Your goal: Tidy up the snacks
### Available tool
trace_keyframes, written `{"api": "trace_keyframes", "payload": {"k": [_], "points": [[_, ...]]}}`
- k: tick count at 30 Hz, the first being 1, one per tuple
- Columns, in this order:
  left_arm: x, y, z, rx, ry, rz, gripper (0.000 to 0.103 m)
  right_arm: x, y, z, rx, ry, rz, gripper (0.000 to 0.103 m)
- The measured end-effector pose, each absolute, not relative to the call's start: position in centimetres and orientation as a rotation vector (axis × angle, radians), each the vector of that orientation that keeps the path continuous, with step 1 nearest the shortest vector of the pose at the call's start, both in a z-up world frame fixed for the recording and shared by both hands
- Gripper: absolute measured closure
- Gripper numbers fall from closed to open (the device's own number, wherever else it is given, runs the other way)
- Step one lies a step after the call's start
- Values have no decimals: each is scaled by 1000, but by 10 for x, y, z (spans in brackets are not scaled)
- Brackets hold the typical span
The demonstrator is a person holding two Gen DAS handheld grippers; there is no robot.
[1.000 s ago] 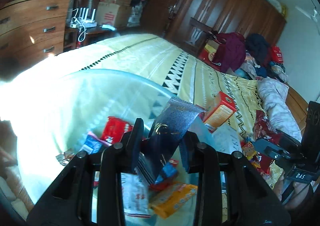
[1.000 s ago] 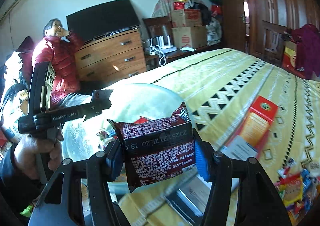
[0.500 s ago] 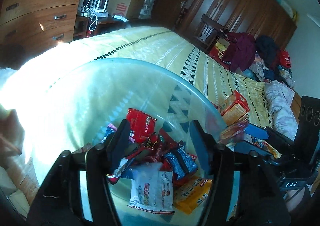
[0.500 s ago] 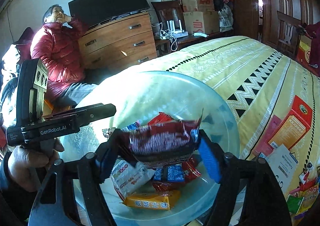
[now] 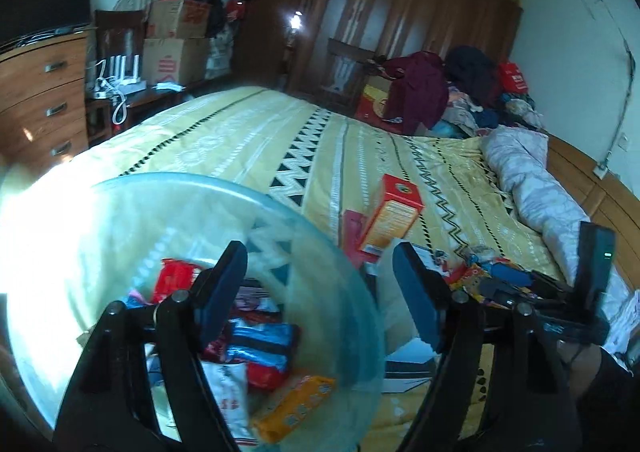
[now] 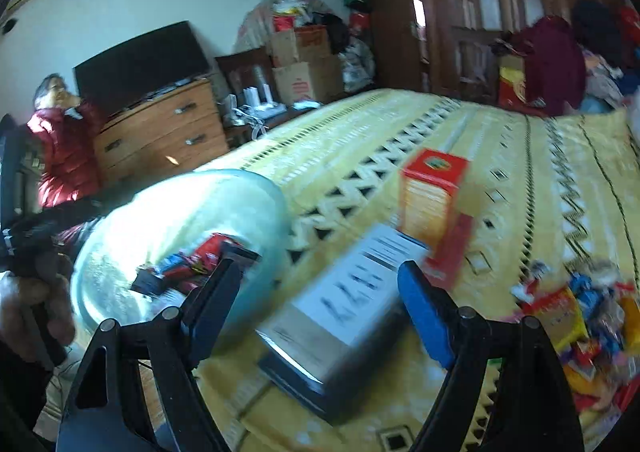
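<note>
Left gripper [image 5: 320, 284]: jaws spread, just been opening, nothing between the pads; hovering over the near rim of the glass bowl [image 5: 120, 219]. Right gripper [image 6: 324, 284]: jaws spread, just closed in slightly, nothing pinched; above the grey box [image 6: 352, 300], not touching it as far as the blur allows.

Glass bowl, on the bed [image 5: 248, 131] at its near corner: holds a heap of snack packets [image 5: 260, 336]. Visible inside: red packet [image 5: 176, 276] toward the far wall of the bowl, blue-and-white packets at the middle, white pouch [image 5: 228, 384] and orange wafer pack [image 5: 296, 404] at the near wall. Packets overlapping; count not readable.

Just beside the bowl, to its right: grey box, lying flat, printed label up, blurred. Beyond that box, farther from the bowl: orange carton [image 6: 432, 187] with red top, upright or slightly tilted, touching a flat red pack [image 6: 452, 252] at its base.

Well apart from the bowl, far right: loose pile of snacks [image 6: 576, 316] on the bed, not contained, mixed red, yellow, blue wrappers.

Behind the bowl: wooden dresser [image 6: 160, 139], seated person in a red jacket [image 6: 64, 147]. Hand [image 6: 28, 312] holding the left gripper's handle, left of the bowl in the right wrist view.

Between bowl and loose pile: grey box and orange carton.
</note>
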State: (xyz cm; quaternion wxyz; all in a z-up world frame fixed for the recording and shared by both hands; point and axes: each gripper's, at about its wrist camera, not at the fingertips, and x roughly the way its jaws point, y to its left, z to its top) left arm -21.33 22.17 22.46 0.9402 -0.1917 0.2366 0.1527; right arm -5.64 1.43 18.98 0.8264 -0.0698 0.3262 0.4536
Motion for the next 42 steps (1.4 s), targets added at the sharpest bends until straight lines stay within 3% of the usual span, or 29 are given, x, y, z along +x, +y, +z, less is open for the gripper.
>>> {"api": "trace_keyframes", "payload": {"k": [2,8,15,17,25,28,35,42], "points": [[-198,201,225,-369,496,252,24,-14,-22,168,-147,756,849,33],[-168,161,215,-345,548,154,23,102,-82,129,-180,864,624,36],[-143,137,209,-317,606,110,23,179,-42,59,-214,1092,677,36],[-141,132,208,-311,621,105,23,176,-24,40,-221,1149,733,31],[-137,112,204,-318,660,67,23,84,-25,26,-318,1151,966,30],[-138,99,202,-321,674,26,22,52,-57,34,-371,1131,967,32],[-132,70,189,-335,716,-38,20,23,-164,93,-209,939,731,22],[-125,51,173,-352,788,-77,19,4,-171,88,-284,970,790,21]]}}
